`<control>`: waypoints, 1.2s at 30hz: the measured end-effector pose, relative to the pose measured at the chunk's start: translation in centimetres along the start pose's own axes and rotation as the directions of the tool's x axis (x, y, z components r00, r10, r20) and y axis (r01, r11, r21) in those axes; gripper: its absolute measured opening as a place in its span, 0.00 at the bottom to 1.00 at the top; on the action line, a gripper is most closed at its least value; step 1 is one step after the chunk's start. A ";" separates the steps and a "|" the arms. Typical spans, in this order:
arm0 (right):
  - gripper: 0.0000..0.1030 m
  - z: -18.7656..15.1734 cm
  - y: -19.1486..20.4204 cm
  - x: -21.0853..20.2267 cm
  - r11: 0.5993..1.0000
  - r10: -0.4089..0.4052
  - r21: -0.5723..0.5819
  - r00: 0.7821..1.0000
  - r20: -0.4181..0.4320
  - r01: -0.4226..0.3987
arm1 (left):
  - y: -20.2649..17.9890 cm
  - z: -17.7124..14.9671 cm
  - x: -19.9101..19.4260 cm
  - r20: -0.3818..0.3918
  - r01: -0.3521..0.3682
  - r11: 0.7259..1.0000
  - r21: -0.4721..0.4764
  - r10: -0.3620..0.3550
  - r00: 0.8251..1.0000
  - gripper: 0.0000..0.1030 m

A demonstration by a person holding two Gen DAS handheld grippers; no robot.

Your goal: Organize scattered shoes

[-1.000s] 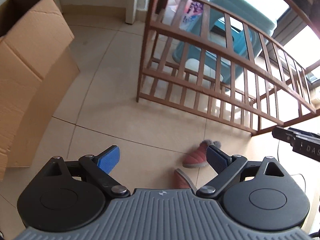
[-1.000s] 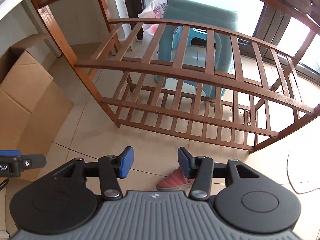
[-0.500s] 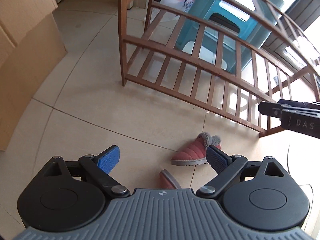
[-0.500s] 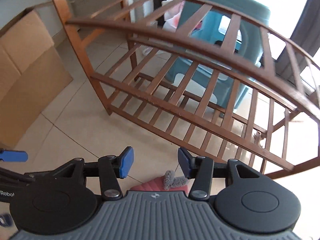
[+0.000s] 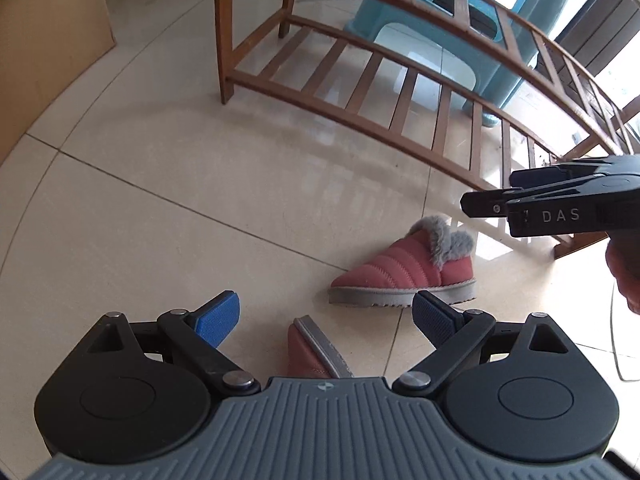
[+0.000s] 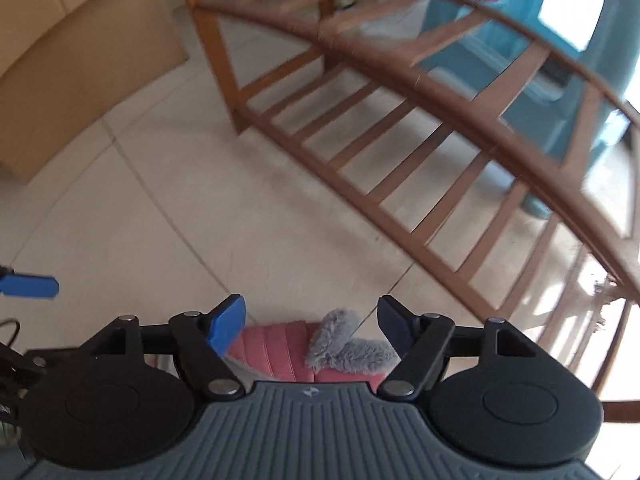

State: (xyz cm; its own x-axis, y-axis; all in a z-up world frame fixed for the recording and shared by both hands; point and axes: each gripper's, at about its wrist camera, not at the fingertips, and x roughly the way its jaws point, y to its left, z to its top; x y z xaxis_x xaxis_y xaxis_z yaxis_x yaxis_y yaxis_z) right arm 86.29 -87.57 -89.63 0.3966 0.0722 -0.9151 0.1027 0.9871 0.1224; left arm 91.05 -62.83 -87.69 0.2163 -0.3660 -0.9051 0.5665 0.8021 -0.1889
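Observation:
A pink quilted slipper with a grey fur cuff (image 5: 404,268) stands on the tile floor before the wooden shoe rack (image 5: 400,76). A second pink slipper (image 5: 312,350) lies on its side, sole showing, just below my open left gripper (image 5: 326,316). My right gripper (image 5: 492,196) hovers above and right of the upright slipper in the left wrist view. In the right wrist view my right gripper (image 6: 312,318) is open with the furry slipper (image 6: 316,350) right beneath its fingers. Both grippers hold nothing.
A cardboard box (image 5: 44,48) stands at the left. A teal plastic stool (image 5: 480,28) sits behind the rack. A thin cable (image 5: 618,344) lies on the floor at the right. Open tile floor (image 5: 180,184) lies between box and rack.
Both grippers have dropped lower and tilted toward the floor. The slippers now sit larger and closer. The right gripper has moved over the furry slipper and opened wider.

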 end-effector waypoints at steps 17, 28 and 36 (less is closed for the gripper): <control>0.60 -2.8 -2.1 8.6 0.954 0.179 -0.211 0.968 -0.177 -0.215 | 1.9 -12.4 1.3 -0.067 -0.023 0.996 -0.091 0.017 0.998 0.92; 0.40 -10.1 5.4 4.9 0.863 0.093 -0.477 0.980 -0.178 -0.168 | 1.4 -15.3 3.3 -0.083 0.067 0.989 -0.132 -0.079 0.993 0.92; 0.42 -12.9 7.0 6.7 0.852 0.046 -0.512 0.990 -0.135 -0.109 | 0.2 -15.8 5.2 -0.059 0.101 0.982 -0.160 -0.112 0.992 0.91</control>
State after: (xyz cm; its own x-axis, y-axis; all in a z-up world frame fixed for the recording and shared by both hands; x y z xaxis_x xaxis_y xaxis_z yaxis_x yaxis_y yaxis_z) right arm 77.92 -78.31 -99.89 0.2743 0.1359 -0.9520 -0.4232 0.9060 0.0075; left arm 79.77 -57.12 -98.46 0.1045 -0.4249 -0.8992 0.4507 0.8262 -0.3380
